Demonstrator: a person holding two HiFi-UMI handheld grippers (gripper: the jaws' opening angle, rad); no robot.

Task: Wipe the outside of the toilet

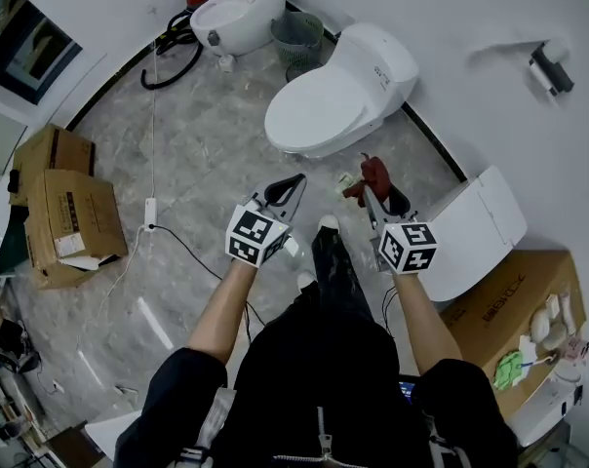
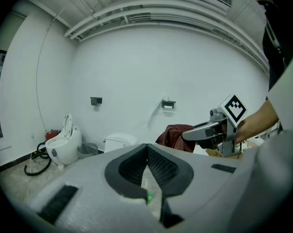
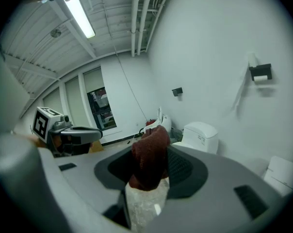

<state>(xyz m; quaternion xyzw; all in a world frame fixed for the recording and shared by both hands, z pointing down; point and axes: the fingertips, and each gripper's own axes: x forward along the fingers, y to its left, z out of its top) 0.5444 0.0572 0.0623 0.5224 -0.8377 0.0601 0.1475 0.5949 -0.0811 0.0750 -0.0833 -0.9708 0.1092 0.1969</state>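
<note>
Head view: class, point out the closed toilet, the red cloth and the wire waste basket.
closed toilet [image 1: 314, 110], head view, middle of the shut lid.
red cloth [image 1: 375, 175], head view, its bunched upper part.
wire waste basket [image 1: 298, 39], head view, its mesh wall.

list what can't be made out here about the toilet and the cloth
- Toilet base and wall side: head view, hidden under its own lid and tank.
- Print on the tank: too small in every view.
- Right gripper jaw tips: right gripper view, covered by the red cloth.
- Toilet in left gripper view: only its tank top shows above the left gripper.
</note>
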